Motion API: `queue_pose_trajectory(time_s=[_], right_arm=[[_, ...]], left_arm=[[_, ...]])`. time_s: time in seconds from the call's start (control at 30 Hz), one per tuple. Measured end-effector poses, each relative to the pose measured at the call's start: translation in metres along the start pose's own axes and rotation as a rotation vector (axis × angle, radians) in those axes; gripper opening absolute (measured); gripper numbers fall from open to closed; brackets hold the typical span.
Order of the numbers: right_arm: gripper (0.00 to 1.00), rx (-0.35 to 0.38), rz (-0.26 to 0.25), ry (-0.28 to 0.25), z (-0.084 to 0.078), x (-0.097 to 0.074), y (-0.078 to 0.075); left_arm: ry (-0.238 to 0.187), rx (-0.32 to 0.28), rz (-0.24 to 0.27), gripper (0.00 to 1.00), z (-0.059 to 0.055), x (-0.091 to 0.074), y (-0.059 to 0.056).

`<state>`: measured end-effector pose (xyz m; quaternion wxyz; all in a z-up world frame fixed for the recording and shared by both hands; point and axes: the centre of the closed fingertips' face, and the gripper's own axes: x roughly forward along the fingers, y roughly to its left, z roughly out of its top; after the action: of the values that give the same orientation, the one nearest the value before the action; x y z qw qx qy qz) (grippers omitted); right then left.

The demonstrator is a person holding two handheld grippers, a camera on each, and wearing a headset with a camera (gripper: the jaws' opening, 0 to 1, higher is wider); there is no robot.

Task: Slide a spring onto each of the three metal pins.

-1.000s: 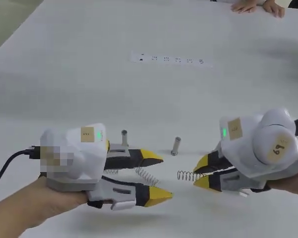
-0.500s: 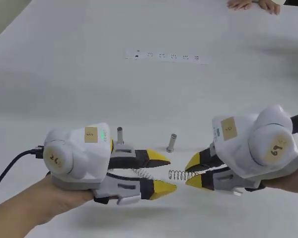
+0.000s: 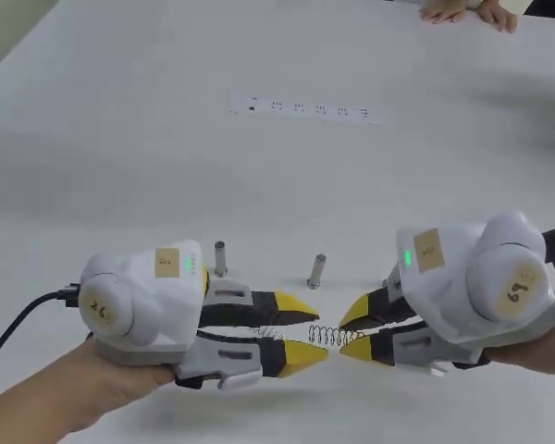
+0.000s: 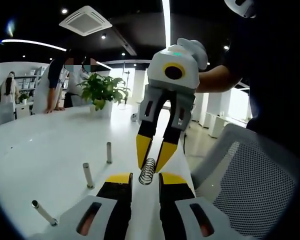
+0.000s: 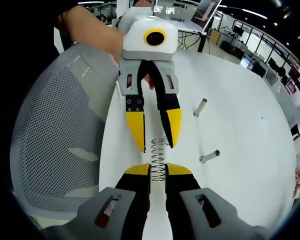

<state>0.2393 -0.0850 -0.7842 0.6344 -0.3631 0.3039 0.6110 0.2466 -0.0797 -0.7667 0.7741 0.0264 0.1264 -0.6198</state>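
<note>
Lighting was bright and even from overhead, so the white bench [image 3: 120,139] looked kinda washed out, with a soft grey shadow under the white, yellow-tipped left hand-held gripper [image 3: 321,331]. The long ceiling strip light [image 4: 166,20] glared, and both fisheye views warped at the edges.

Left gripper [image 3: 320,330] and right gripper [image 3: 343,337] match: white shells, grey and black jaws, bright yellow tips, plus a tan sticker and a small green light on each. The spring [image 3: 326,335] is shiny silver wire and the pins [image 3: 316,271] are dull grey metal. The table [image 3: 120,139] is plain white, the cable [image 3: 18,324] black, and the mesh chair [image 5: 55,130] grey with a dotted weave.
</note>
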Motion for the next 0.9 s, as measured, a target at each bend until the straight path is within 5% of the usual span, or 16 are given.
queue_pose_trajectory(time_s=[0.9], right_arm=[[0.08,-0.021,-0.005,-0.025,0.0085,-0.0034,0.0021]], left_arm=[[-0.012,0.005,-0.012,0.03,0.0029,0.0025,-0.0052]])
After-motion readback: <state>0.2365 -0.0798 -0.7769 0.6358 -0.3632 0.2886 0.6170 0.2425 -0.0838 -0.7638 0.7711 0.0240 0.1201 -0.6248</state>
